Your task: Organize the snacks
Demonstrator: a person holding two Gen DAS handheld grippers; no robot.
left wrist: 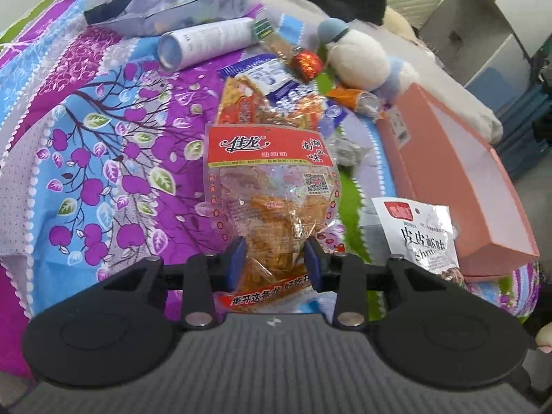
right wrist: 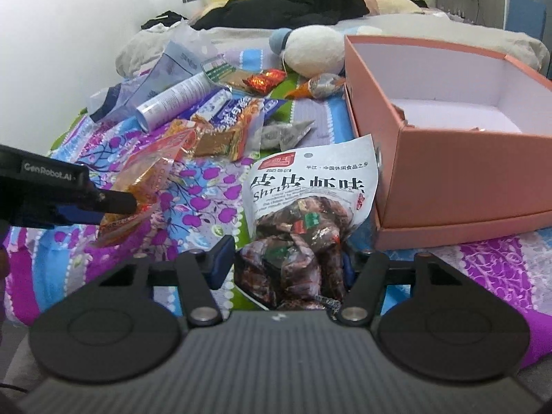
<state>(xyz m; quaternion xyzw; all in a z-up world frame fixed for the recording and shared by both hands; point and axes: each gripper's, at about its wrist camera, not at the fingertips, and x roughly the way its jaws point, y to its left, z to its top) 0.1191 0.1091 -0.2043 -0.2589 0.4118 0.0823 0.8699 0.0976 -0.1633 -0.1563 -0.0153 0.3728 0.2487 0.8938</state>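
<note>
Across a bed (right wrist: 214,203) in floral purple-and-blue cotton, a rectangular pink cardboard box (right wrist: 448,179) sits open. Beside it, the right gripper's (right wrist: 286,269) fingers clamp a crinkly white shrimp bag (right wrist: 310,186); the left gripper (left wrist: 275,262) pinches a clear red-topped packet (left wrist: 269,172).

i see a red-topped clear snack bag (left wrist: 272,186) lifted upright, a white shrimp-flavour bag (right wrist: 307,200) beside the empty pink box (right wrist: 448,158).
</note>
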